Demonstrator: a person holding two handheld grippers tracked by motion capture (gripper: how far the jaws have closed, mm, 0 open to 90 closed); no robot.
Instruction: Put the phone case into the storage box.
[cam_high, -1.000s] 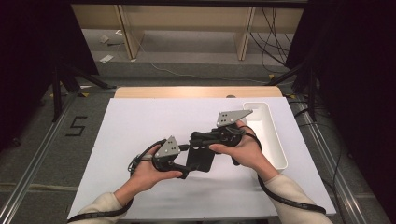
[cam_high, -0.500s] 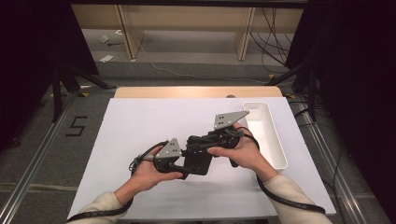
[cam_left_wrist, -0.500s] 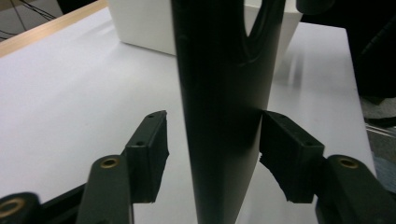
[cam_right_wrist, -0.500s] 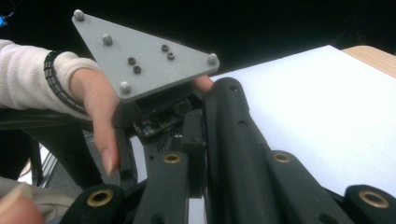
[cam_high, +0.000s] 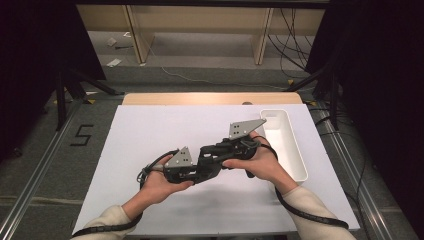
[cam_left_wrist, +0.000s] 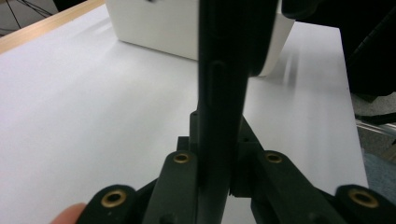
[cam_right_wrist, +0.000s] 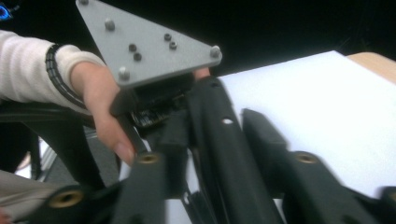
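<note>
Handover of a black slab (cam_high: 209, 161) from one gripper to the other is, as I judge it, a little past the middle. The receiving grip looks made. What remains is the full letting go, and then the carrying of the slab to wherever it must go.

The left gripper (cam_high: 192, 172) hangs just above the surface, near the middle of its front half, and points toward the right edge. Its jaws have just been closing with the slab between them. In the left gripper view they stand tight against both faces of the slab, which rises upright and edge-on from between them. So they are clamped on it.

The slab is in the air between the two grippers, near the middle of the surface and a little toward the front edge. It does not rest on the surface.

The right gripper (cam_high: 220, 149) comes from the right side and points toward the left gripper. Its jaws have just been opening. In the right gripper view the slab lies between them, with a thin gap on one side, so the fingers stand apart and seem not to press.

A white bin (cam_high: 295, 150) stands along the right edge, apart from both grippers. Perhaps it is the goal, but I cannot tell.
</note>
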